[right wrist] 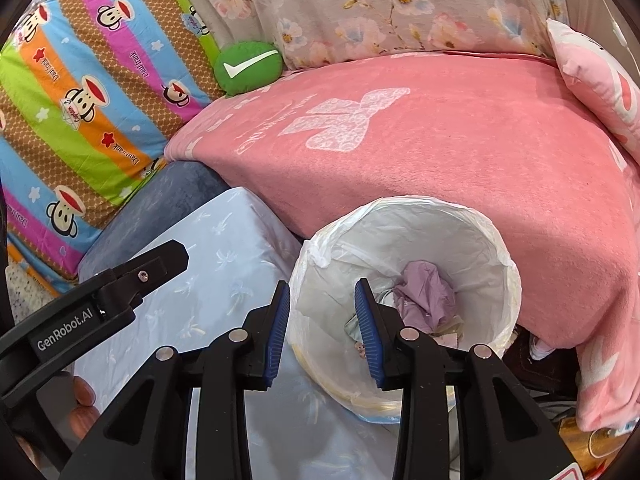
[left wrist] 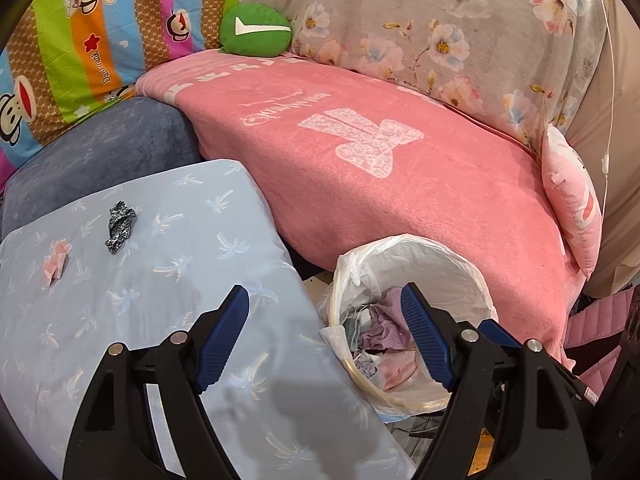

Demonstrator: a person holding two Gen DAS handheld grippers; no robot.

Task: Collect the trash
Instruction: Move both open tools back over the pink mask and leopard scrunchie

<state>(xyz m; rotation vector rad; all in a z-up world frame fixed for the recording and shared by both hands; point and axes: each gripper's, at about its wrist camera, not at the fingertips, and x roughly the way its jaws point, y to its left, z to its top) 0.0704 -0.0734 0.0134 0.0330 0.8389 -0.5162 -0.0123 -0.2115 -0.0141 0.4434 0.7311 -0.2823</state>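
A white-lined trash bin (left wrist: 424,256) stands between the light blue cushion (left wrist: 168,280) and the pink blanket; it holds crumpled purple and grey scraps (left wrist: 382,330). On the cushion lie a black-and-white crumpled scrap (left wrist: 120,226) and a pink scrap (left wrist: 56,266). My left gripper (left wrist: 326,332) is open and empty, above the cushion's edge and the bin's rim. My right gripper (right wrist: 322,322) is open and empty over the near rim of the bin (right wrist: 460,208), with purple trash (right wrist: 426,296) inside. The left gripper's body (right wrist: 120,284) shows at the left of the right wrist view.
A pink blanket (left wrist: 380,168) covers the sofa seat behind the bin. A green check-mark pillow (left wrist: 256,28), a striped monkey cushion (left wrist: 80,40), a blue-grey armrest (left wrist: 112,148) and a pink plush pillow (left wrist: 576,200) surround it. Clutter lies on the floor at the right (right wrist: 592,440).
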